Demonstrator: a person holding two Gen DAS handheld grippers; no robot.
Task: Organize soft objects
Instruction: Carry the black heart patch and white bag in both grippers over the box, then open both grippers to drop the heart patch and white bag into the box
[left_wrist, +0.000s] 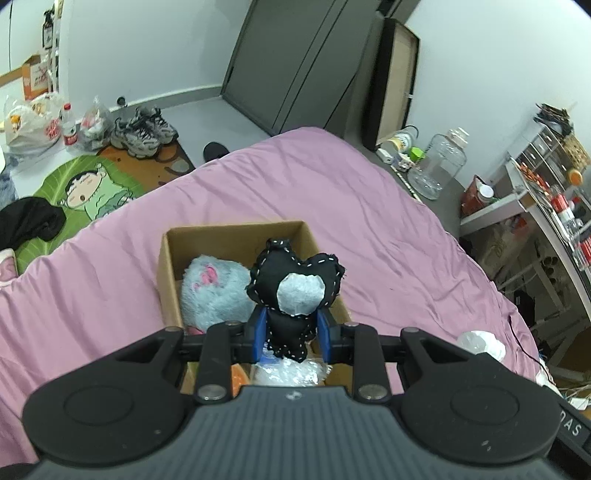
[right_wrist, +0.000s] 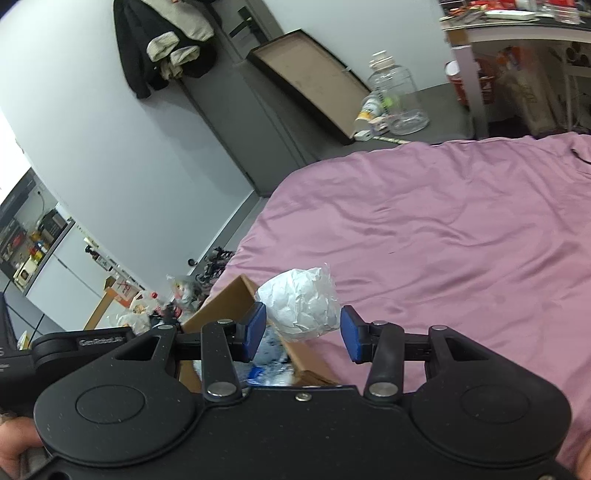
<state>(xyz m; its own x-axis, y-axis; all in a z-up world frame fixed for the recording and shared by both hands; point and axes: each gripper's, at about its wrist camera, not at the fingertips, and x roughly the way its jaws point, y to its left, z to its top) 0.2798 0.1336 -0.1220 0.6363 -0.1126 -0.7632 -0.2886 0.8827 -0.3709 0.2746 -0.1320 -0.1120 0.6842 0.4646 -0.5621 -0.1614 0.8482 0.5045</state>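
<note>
Soft things first: we see a black stitched plush (left_wrist: 293, 291) with a white patch, clamped low on its body between the blue pads of the left tongs (left_wrist: 291, 334), which stand narrow around it. Its long axis runs away from the camera, lobed top end farthest, and it hangs over the open cardboard box (left_wrist: 236, 230). Inside the box lies a pale blue fluffy toy (left_wrist: 214, 291) with pink marks, against the left wall, and some crinkled clear plastic (left_wrist: 291, 373) sits at the near end.

In the right wrist view, the right tongs (right_wrist: 303, 328) hold a crumpled white paper ball (right_wrist: 301, 306). The left pad presses its side; whether the right pad touches we cannot tell. The ball hangs just beyond the box corner (right_wrist: 236, 295), roundish, with no clear long axis.

The box rests on a bed covered by a wrinkled pink sheet (left_wrist: 369, 206). Another white crumpled wad (left_wrist: 480, 341) lies on the sheet near the right edge. Beyond the bed we see a grey floor, a cartoon rug (left_wrist: 92, 184), a pair of sneakers (left_wrist: 146, 131), plastic bags (left_wrist: 29, 125), a large clear jar (left_wrist: 437, 162), a dark wardrobe (left_wrist: 295, 62), and cluttered shelves (left_wrist: 546, 177) on the right. A dark jacket (right_wrist: 162, 40) hangs on the wall.
</note>
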